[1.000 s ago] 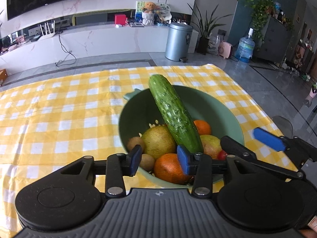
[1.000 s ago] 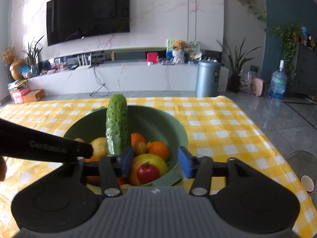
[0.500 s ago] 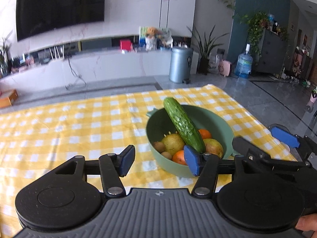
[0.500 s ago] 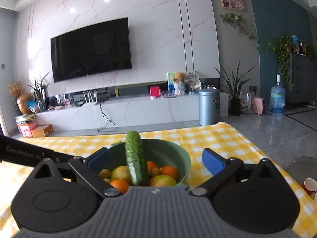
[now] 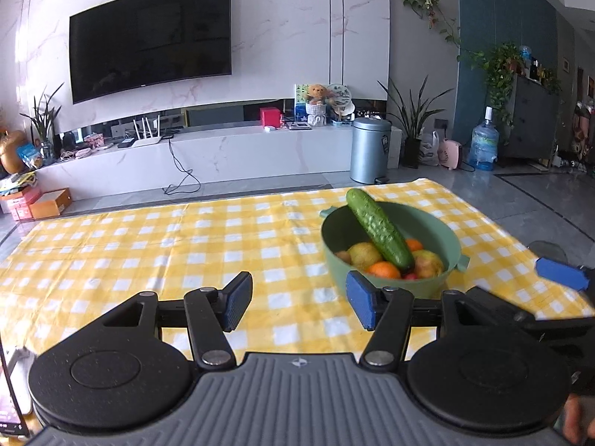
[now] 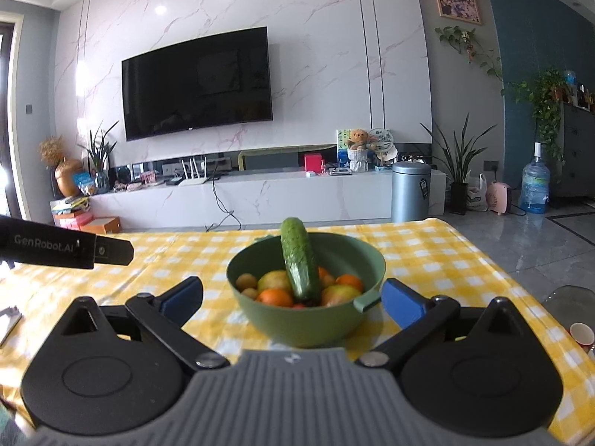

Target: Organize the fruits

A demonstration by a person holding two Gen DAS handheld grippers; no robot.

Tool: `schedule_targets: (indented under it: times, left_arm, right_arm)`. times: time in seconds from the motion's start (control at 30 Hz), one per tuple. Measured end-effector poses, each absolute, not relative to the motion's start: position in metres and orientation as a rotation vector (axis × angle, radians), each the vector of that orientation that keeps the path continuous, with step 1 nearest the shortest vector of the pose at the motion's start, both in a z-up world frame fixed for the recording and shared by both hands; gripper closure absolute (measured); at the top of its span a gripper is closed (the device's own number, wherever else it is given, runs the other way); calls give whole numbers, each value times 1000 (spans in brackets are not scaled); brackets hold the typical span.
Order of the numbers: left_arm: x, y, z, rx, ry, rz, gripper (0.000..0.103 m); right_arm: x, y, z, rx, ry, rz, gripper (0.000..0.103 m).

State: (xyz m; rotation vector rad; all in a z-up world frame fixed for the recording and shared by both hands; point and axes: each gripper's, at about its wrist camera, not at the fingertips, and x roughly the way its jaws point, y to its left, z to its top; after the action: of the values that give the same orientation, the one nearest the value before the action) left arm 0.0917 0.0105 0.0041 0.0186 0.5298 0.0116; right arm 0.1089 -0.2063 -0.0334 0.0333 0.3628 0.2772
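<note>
Black-framed left gripper (image 5: pixel 297 303) stands nearest, blue pads spread with only checked cloth between them; its jaws have just been opening. Right gripper (image 6: pixel 292 295) is spread wide, nothing pinched, its jaws likewise just opened; the green bowl (image 6: pixel 316 325) sits just beyond its pads on the desk (image 5: pixel 148 252), which is covered in yellow-and-white check. Inside the bowl lie oranges (image 6: pixel 275 296), a yellow-green pear (image 5: pixel 364 254) and small brown fruits (image 6: pixel 246 280). One cucumber (image 6: pixel 299 260) leans across the pile, its far end resting on the bowl's far rim. A red paper cup (image 6: pixel 581 332) stands off the desk's right edge. Far beyond, a television (image 6: pixel 197 81) hangs on the marble wall.
</note>
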Motion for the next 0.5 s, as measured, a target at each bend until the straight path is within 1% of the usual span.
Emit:
schedule_targets:
  times: [0.07, 0.13, 0.23, 0.5]
  left_arm:
    - [87, 11, -2, 44, 525, 36, 25]
    - [84, 9, -7, 69, 533, 44, 25]
    - [80, 9, -15, 77, 545, 54, 21]
    - [70, 7, -30, 92, 547, 54, 21]
  right_arm:
    - [103, -207, -35, 34, 381, 258, 4]
    - [99, -210, -38, 54, 408, 257, 4]
    - [91, -211, -40, 81, 421, 248, 4]
    - [76, -202, -38, 22, 342, 208, 4]
